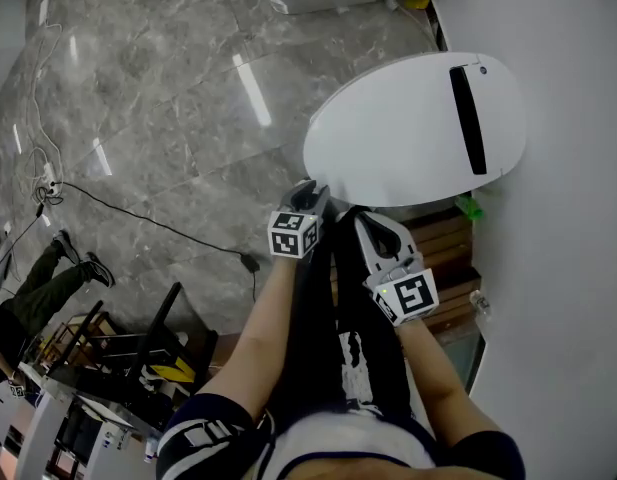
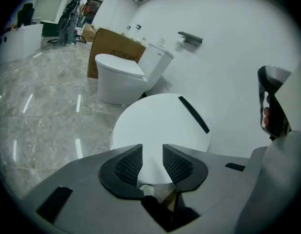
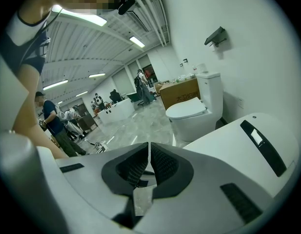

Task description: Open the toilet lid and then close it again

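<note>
At the front rim of the toilet lid [image 1: 408,128], which looked to be lying down flat, your left gripper [image 1: 308,196] hung with its jaws apart and nothing caught between them. Your right gripper [image 1: 373,230] sat just beside it, jaws drawn almost together on nothing.

The step in hand looked like the first lift. You would have done well to slide one jaw of the left gripper under the rim and the other over it, close squarely on the edge rather than a corner, then swing up along the hinge's arc towards the black strip [image 1: 468,118] at the back, without pulling the lid towards you.

Only the head view showed both grippers against the rim, and a cable [image 1: 138,218] across the floor. The left gripper view alone showed the lid framed in the gap between its jaws. The right gripper view showed a second toilet [image 3: 194,113] and people [image 3: 52,121] far off in the hall.
</note>
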Tool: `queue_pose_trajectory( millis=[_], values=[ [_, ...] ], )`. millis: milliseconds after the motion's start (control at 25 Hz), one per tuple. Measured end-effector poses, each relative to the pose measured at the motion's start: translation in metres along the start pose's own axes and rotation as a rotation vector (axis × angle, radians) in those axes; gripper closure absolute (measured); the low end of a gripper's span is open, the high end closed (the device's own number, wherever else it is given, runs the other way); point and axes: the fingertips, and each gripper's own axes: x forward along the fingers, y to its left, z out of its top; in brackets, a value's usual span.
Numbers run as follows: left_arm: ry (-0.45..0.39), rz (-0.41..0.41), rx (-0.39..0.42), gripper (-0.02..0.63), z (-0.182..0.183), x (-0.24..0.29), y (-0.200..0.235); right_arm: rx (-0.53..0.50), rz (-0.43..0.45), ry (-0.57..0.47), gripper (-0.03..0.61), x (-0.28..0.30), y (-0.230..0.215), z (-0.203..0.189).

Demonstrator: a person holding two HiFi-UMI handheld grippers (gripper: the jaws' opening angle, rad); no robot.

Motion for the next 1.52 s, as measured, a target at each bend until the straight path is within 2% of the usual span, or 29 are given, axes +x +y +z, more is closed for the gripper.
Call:
queue_pose_trajectory(
  millis=[160,440,640,840,1120,1360,1520],
  values=[
    [0.037,0.031,-0.046,0.462,-0.009,0.011,0.019,0.012,-0.008,0.010,0.568,0.001,-0.004,-0.008],
    [0.124,0.058,-0.012,0.442,-0.028,0.026,0.037,0.025,-0.008,0.025,0.568,0.005,-0.007,-0.014],
    [0.162,0.074,-0.070,0.433,-0.040,0.035,0.051,0.023,-0.002,0.026,0.568,0.009,-0.009,-0.012],
    [0.181,0.033,-0.142,0.418,-0.045,0.048,0.057,0.018,-0.006,0.027,0.568,0.012,-0.015,-0.010],
    [0.174,-0.057,-0.296,0.404,-0.044,0.058,0.059,0.013,0.001,0.054,0.568,0.015,-0.021,-0.019],
    [0.230,-0.078,-0.304,0.385,-0.049,0.065,0.063,-0.019,0.013,0.078,0.568,0.024,-0.023,-0.031],
    [0.230,-0.108,-0.362,0.385,-0.050,0.066,0.067,-0.036,0.009,0.086,0.568,0.028,-0.026,-0.032]
  ],
)
